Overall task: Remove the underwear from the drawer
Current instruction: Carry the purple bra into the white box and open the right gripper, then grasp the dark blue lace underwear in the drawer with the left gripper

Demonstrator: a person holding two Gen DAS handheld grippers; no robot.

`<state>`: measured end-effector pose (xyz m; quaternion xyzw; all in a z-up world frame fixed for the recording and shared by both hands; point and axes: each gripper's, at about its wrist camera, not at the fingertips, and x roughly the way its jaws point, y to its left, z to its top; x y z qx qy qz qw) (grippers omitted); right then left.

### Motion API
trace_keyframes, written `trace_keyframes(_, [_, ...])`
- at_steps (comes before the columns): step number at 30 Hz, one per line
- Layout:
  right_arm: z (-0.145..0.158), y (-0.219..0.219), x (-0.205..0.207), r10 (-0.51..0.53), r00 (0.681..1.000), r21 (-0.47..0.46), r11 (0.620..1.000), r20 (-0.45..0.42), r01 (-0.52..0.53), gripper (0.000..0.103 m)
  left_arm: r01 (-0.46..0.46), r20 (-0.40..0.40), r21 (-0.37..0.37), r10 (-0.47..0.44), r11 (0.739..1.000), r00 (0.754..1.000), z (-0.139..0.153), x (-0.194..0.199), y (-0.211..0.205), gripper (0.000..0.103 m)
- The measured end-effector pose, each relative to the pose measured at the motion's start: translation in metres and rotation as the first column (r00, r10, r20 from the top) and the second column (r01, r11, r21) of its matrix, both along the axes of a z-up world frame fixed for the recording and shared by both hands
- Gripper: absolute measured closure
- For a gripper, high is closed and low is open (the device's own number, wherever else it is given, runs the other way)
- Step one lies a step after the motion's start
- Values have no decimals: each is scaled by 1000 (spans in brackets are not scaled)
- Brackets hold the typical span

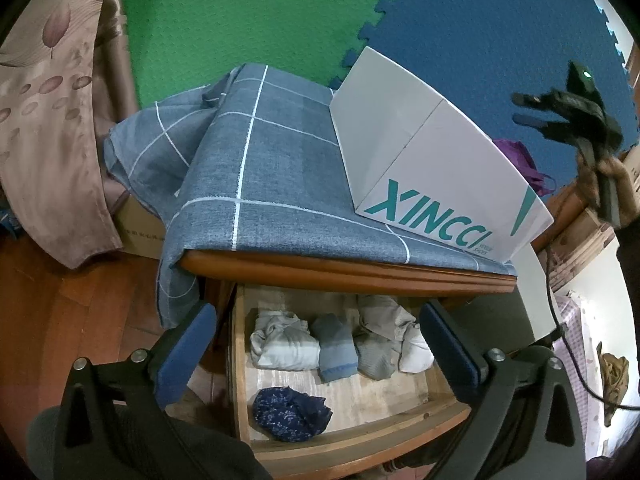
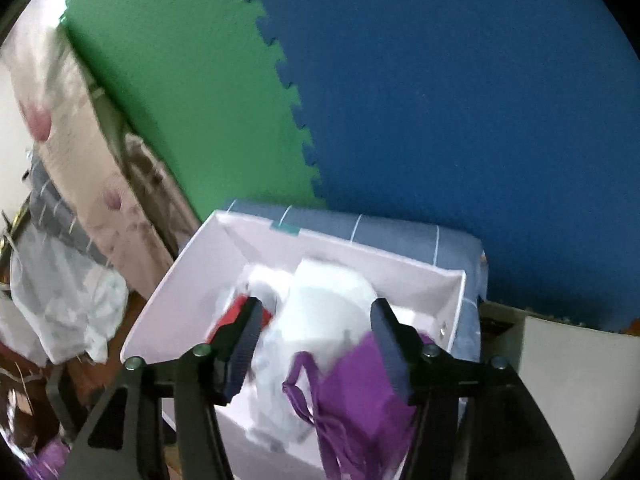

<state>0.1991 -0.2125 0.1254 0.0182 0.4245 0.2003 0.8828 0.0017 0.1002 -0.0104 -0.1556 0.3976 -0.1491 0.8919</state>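
Underwear lies in two places: rolled pieces (image 1: 340, 346) and a dark blue one (image 1: 290, 414) in the open drawer (image 1: 360, 436) at lower centre, and a white piece (image 2: 320, 320) with a purple one (image 2: 360, 392) in the white box (image 2: 192, 280). Right gripper (image 2: 316, 344) stands released, jaws apart around the white piece, over the box. Left gripper (image 1: 316, 344) is spread wide above the drawer, holding nothing. Checked blue cloth (image 1: 272, 184) covers the cabinet top

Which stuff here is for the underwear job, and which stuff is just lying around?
For the job:
- drawer, pulled open
- folded underwear inside it
- dark blue bundle near the drawer front
- white box, already holding clothes
- purple garment in the box

Just lying about:
- checked cloth
- floral curtain
- foam mats
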Motion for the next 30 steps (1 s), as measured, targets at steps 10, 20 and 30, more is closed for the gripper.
trace_keyframes(10, [-1,-72,-133,-38,977,224,974,211,-10,45,1,4,45,-1,999,1000,-1,-1,-6,2])
trace_keyframes(20, [-106,-109,-237,-306,895,48,950,324,308,45,149,-125,116,-135,982,983,-21,4,-38,2])
trace_keyframes(30, [-156,-109,-236,-293,933,70,956,210,285,45,383,-388,373,-232,845,892,-79,10,-111,3])
